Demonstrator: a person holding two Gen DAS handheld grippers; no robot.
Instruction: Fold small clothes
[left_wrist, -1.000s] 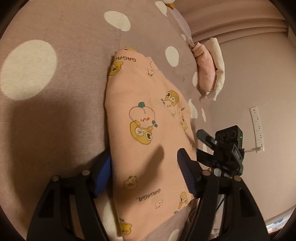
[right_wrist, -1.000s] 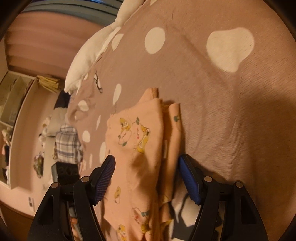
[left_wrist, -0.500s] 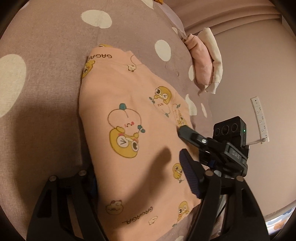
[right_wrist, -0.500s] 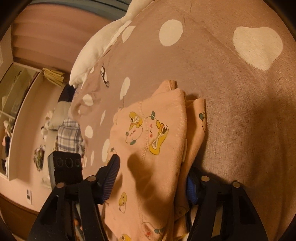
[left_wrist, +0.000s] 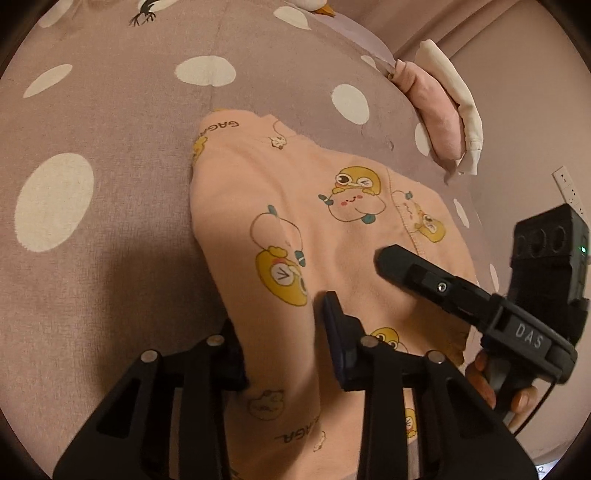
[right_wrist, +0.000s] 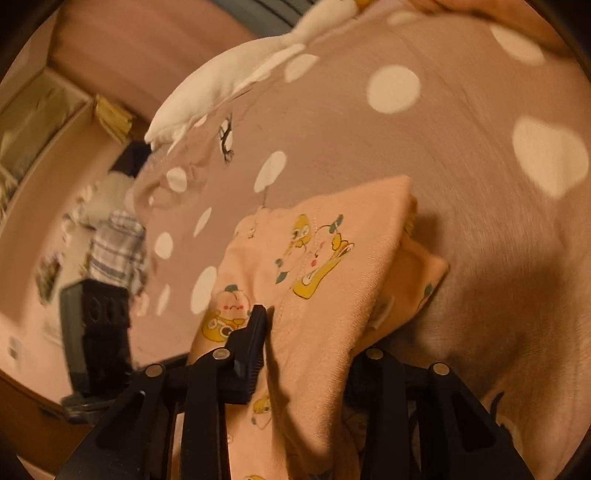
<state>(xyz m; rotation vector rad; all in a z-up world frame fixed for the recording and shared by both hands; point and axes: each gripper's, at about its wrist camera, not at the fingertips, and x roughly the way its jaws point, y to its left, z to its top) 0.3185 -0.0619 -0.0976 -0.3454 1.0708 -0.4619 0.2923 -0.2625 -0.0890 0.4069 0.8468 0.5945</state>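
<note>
A pink small garment (left_wrist: 325, 236) with yellow cartoon prints lies folded on the mauve polka-dot bedspread (left_wrist: 110, 258). My left gripper (left_wrist: 280, 321) is at its near edge. The jaws are closing, with a raised ridge of fabric pinched between them. Its left finger is hidden behind the cloth. In the right wrist view the same garment (right_wrist: 332, 266) bunches up between the closing jaws of my right gripper (right_wrist: 306, 332), whose right finger is under the fabric. The right gripper's upper finger (left_wrist: 406, 267) rests on top of the garment's right side.
Folded pink and cream clothes (left_wrist: 439, 110) sit at the bed's far right edge. A white pillow (right_wrist: 229, 85) lies at the far end. A plaid garment (right_wrist: 114, 247) lies beyond the bed's left side. A hand (left_wrist: 484, 373) holds the right gripper. A wall socket (left_wrist: 569, 188) is on the right.
Both grippers have narrowed from wide open around the garment to pinching its near edge. The fabric has risen into a ridge between each pair of fingers, and both wrists have rolled.
</note>
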